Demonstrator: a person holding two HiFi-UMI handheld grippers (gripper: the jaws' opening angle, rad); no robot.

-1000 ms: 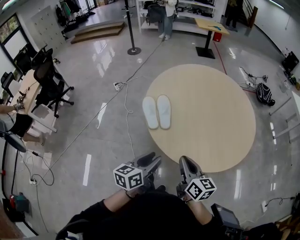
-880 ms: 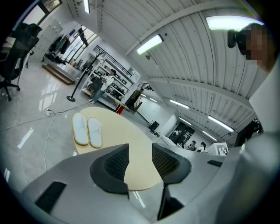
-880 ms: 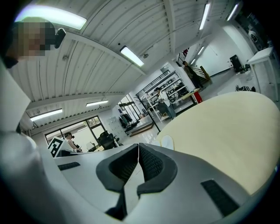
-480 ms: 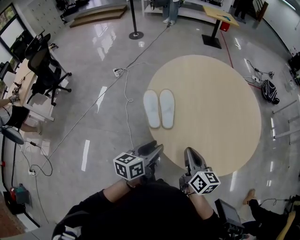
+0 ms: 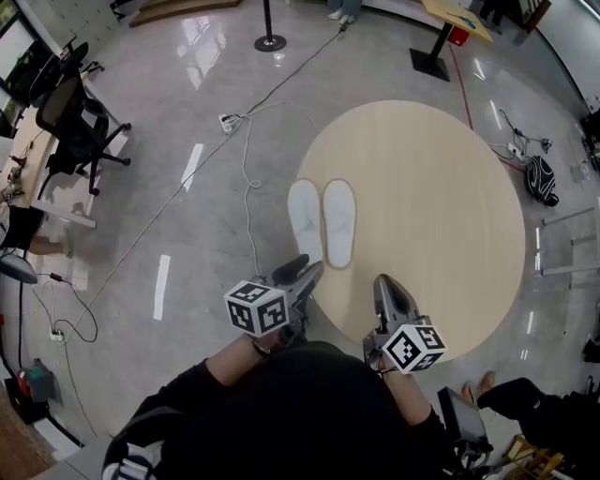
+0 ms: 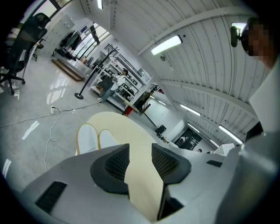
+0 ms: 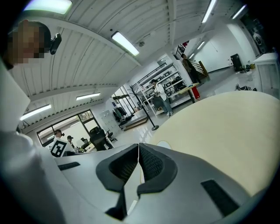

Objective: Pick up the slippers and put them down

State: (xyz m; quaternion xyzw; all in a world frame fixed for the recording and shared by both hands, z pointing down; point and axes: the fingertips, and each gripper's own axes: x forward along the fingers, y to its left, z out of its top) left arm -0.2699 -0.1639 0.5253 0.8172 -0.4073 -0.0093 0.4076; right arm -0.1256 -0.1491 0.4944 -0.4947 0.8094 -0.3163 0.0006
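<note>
Beige round mat (image 5: 431, 187) on glossy grey floor (image 5: 187, 244) | slippers (image 5: 306, 221) on it | left tool (image 5: 302, 270) apart | right tool (image 5: 384, 282) together

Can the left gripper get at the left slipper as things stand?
Probably yes: the left gripper is open and empty, and nothing lies between it and the left slipper on the mat.

The left gripper (image 6: 141, 158) hides the near ends of the two flat white slippers (image 6: 89, 136). Above the right gripper (image 7: 138, 162) only a pale sliver of one shows. The head view's top edge cuts off a yellow-topped table (image 5: 459, 13) and a standing person (image 5: 344, 9) above the shoes.
</note>
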